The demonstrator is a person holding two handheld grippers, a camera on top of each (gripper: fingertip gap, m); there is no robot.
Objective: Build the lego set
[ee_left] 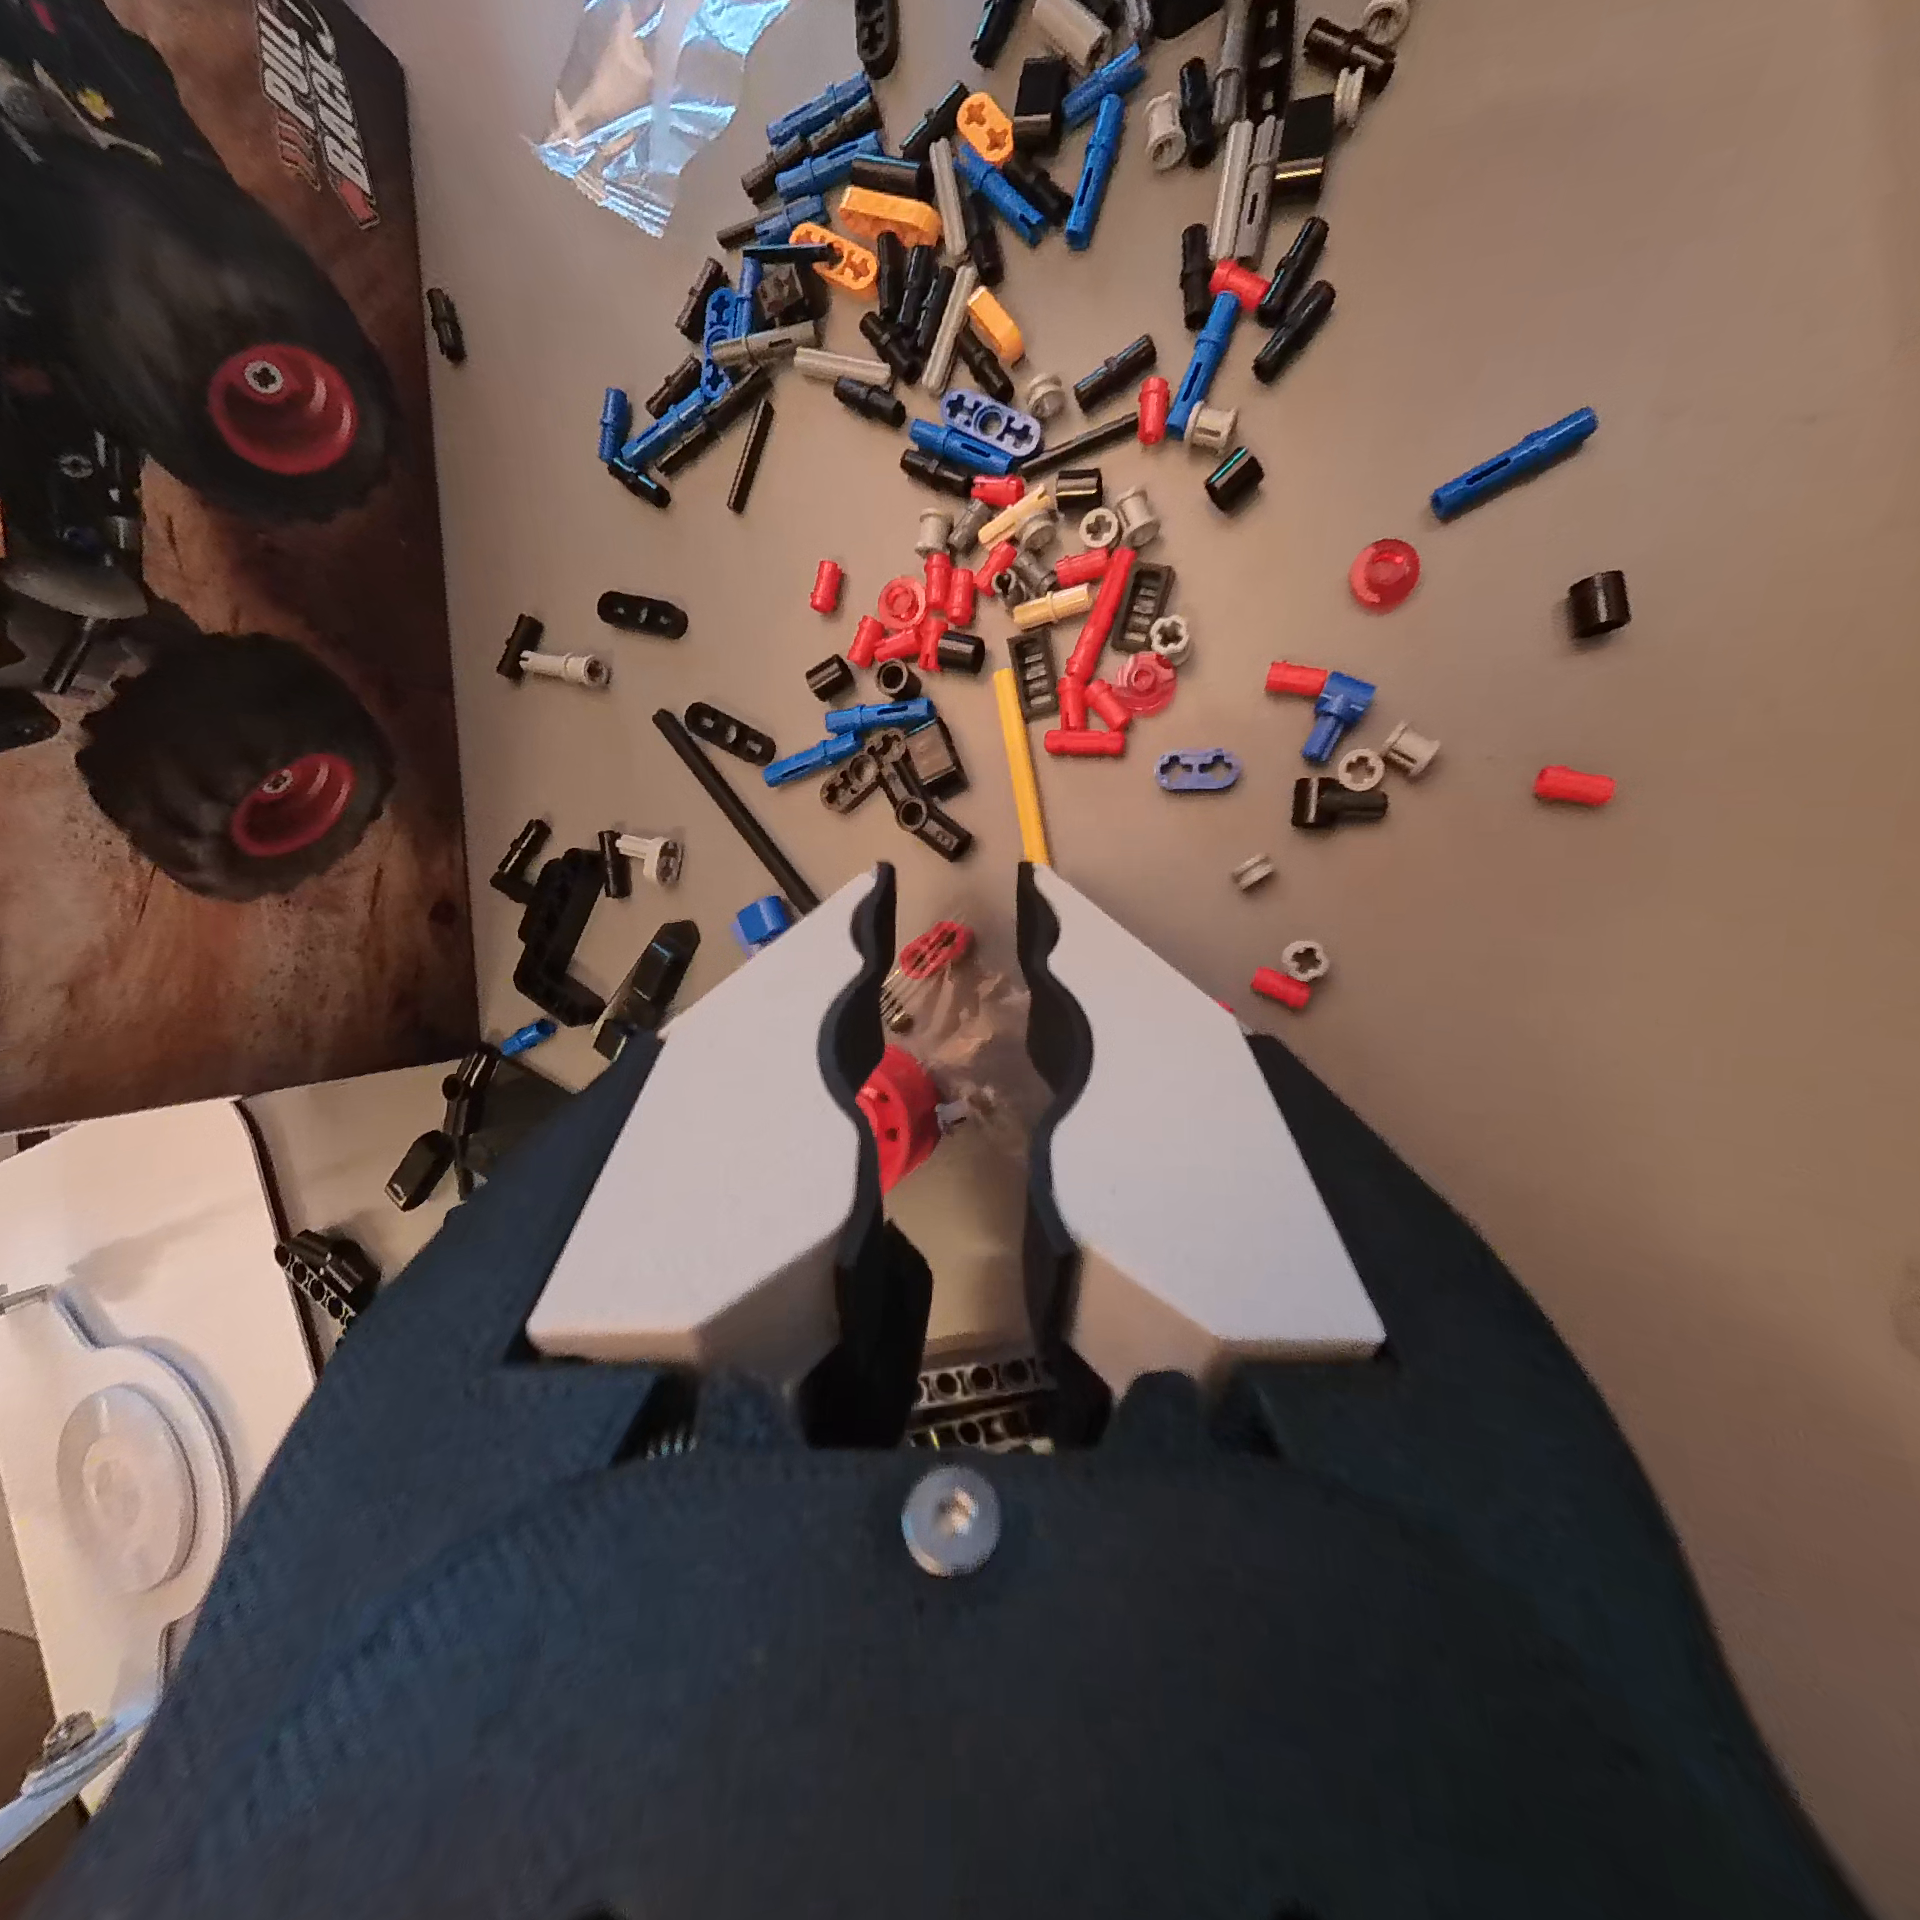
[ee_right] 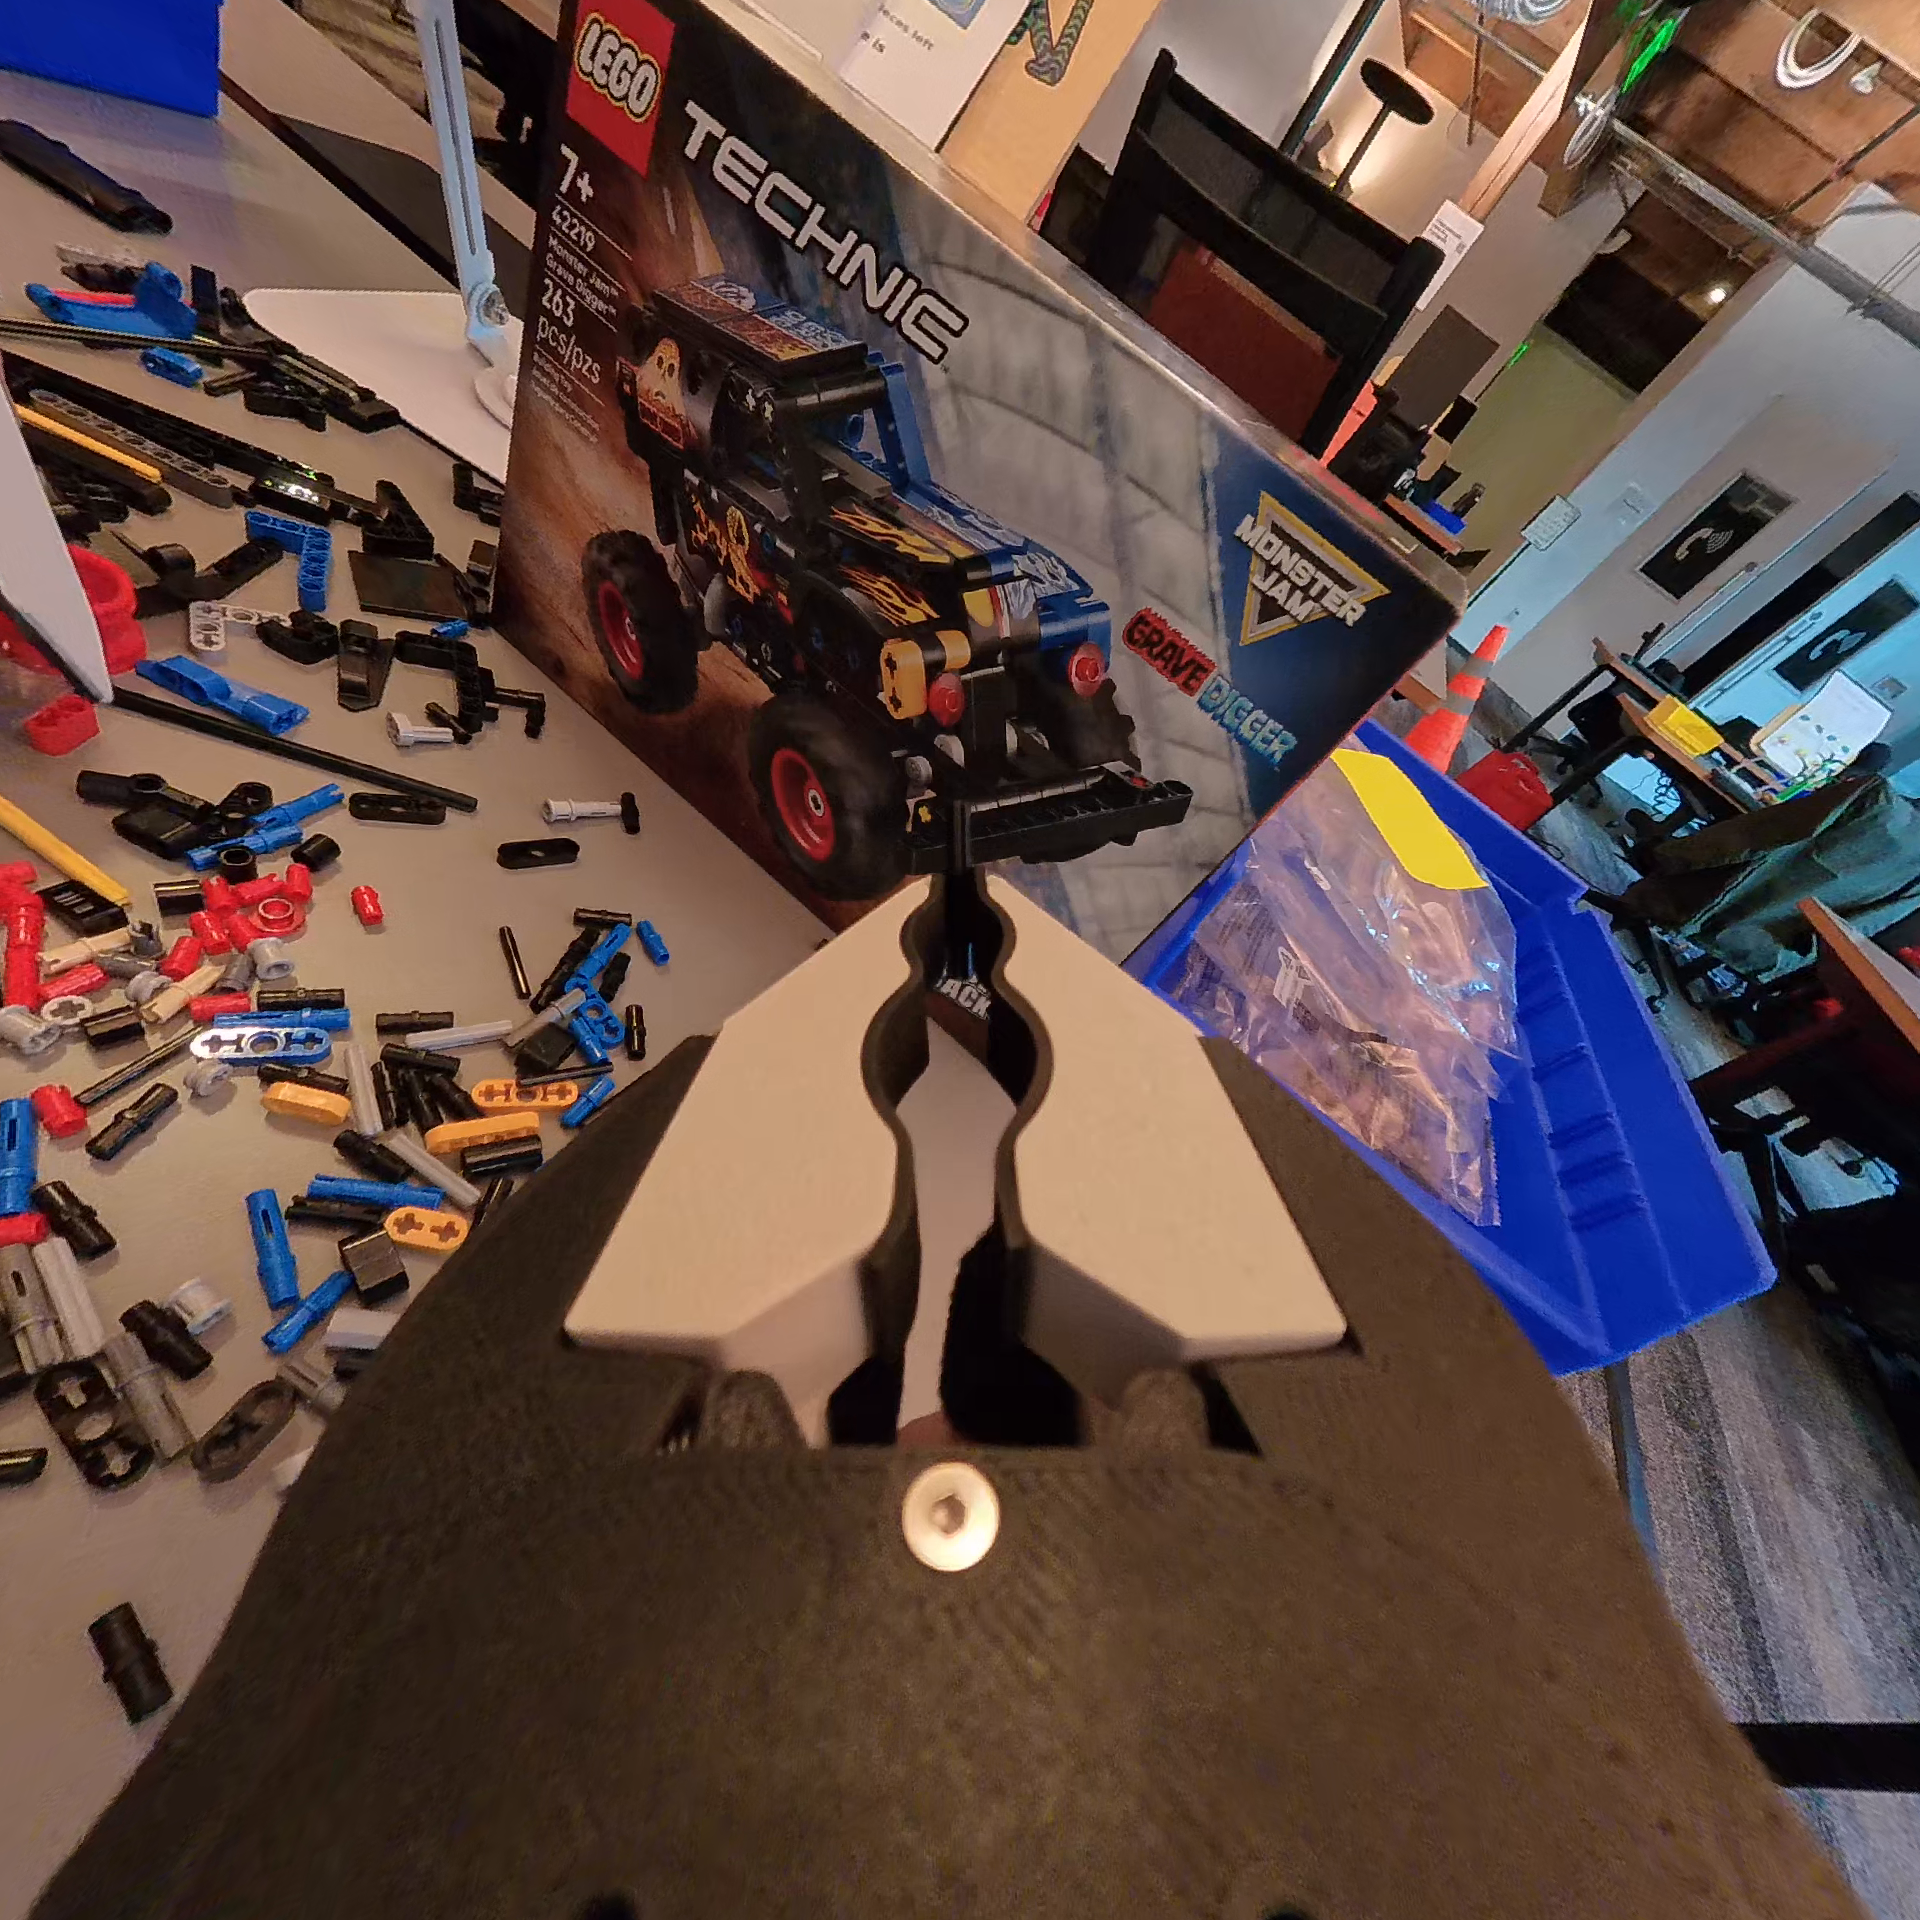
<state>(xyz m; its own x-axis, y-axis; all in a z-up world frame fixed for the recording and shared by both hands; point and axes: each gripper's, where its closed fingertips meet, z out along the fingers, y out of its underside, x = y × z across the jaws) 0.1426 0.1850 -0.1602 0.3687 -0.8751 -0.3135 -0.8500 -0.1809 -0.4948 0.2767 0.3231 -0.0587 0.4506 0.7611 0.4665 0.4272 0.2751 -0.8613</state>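
My left gripper [ee_left: 956, 883] is open and hovers over the grey table [ee_left: 1558, 1039], just short of a scatter of small red, blue, black, grey and orange Lego pieces [ee_left: 987, 436]. Between its fingers I see a red wheel hub [ee_left: 896, 1117] and a clear bag [ee_left: 987, 1029] lying below. My right gripper [ee_right: 966, 899] is shut on the stem of a black beam assembly [ee_right: 1070, 821]. The long studded beam sits crosswise above the fingertips, held in the air in front of the Lego box [ee_right: 831, 499].
The box [ee_left: 208, 520] borders the pieces on the left in the left wrist view. A white stand base [ee_left: 114, 1455] lies near left. In the right wrist view a blue bin [ee_right: 1621, 1143] with clear bags [ee_right: 1361, 987] stands at the table's right edge. Across from one pair of fingers to the other is roughly 20 cm.
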